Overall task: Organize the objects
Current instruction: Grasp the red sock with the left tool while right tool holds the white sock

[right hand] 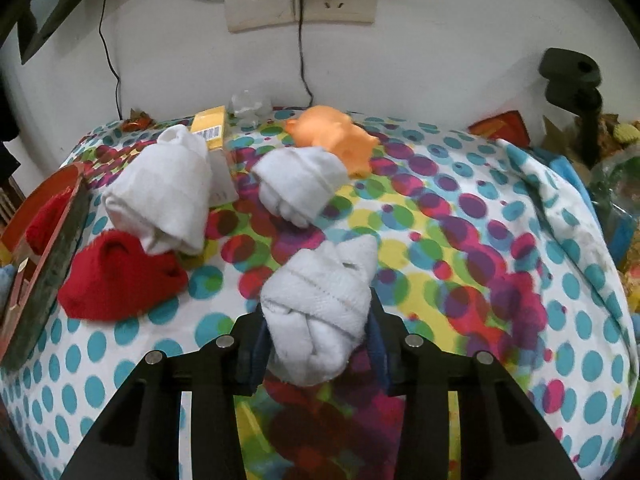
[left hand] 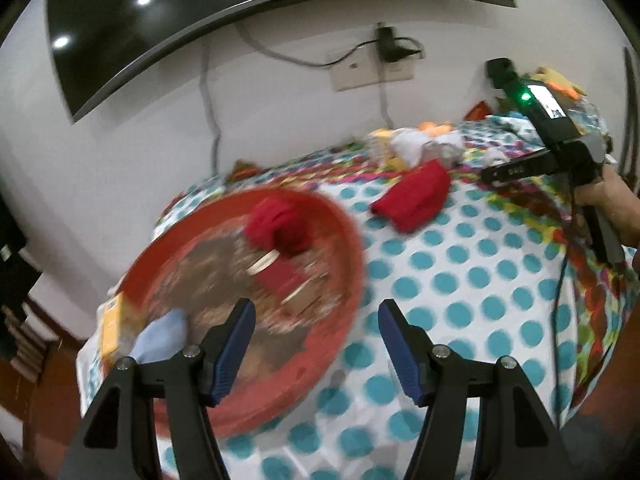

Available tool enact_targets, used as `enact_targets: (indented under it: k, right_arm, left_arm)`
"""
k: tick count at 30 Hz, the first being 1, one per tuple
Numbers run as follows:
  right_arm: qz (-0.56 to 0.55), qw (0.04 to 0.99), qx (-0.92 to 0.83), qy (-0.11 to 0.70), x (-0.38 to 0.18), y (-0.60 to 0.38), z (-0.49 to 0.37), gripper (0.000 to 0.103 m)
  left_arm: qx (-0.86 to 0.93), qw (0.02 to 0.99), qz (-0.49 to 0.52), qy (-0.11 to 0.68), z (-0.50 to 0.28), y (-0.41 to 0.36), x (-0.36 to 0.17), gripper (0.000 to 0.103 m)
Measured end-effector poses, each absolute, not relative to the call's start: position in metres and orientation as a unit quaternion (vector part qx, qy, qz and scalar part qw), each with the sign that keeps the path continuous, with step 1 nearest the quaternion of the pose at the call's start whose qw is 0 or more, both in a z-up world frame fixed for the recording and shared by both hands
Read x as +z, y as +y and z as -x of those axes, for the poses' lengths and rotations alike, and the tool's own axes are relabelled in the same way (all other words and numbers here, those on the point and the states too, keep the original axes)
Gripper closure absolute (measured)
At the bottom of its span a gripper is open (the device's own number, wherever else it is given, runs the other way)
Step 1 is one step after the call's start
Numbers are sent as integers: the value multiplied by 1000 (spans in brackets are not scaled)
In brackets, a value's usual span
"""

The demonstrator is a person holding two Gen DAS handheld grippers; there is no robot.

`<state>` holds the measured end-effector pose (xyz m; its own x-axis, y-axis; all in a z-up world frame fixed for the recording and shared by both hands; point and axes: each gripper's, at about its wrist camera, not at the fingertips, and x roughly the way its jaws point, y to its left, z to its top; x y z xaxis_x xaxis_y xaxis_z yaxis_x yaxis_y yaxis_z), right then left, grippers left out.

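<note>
Left wrist view: left gripper had jaws wide w/ nothing between, above the red tray rim on the dotted cloth. Tray contents were blurred; a red sock roll and a red box showed. Another red sock lay on the cloth.

Right wrist view: right gripper had jaws narrowed onto a white sock roll, its underside hidden. Two more white rolls and an orange toy lay behind; tray cut off at left.
</note>
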<state>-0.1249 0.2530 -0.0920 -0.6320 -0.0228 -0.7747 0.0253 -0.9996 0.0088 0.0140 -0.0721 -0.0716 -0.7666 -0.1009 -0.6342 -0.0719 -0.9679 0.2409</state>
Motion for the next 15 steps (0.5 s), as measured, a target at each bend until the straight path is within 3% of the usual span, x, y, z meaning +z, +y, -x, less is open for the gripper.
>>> enact_targets:
  k: [2, 6, 11, 15]
  right_arm:
    - [-428, 1, -903, 33, -89, 281, 93, 64]
    - [-432, -4, -902, 20, -65, 220, 108, 64]
    - [-433, -4, -901, 21, -54, 335, 32, 64]
    - [-434, -1, -901, 15, -48, 329, 31, 62]
  left_arm:
    - [-929, -14, -349, -123, -2, -58, -75, 37]
    - [-927, -44, -352, -120, 23, -34, -77, 37]
    - [-922, -104, -358, -109, 64, -11, -77, 37]
    - [-910, -138, -372, -118, 95, 5, -82, 37]
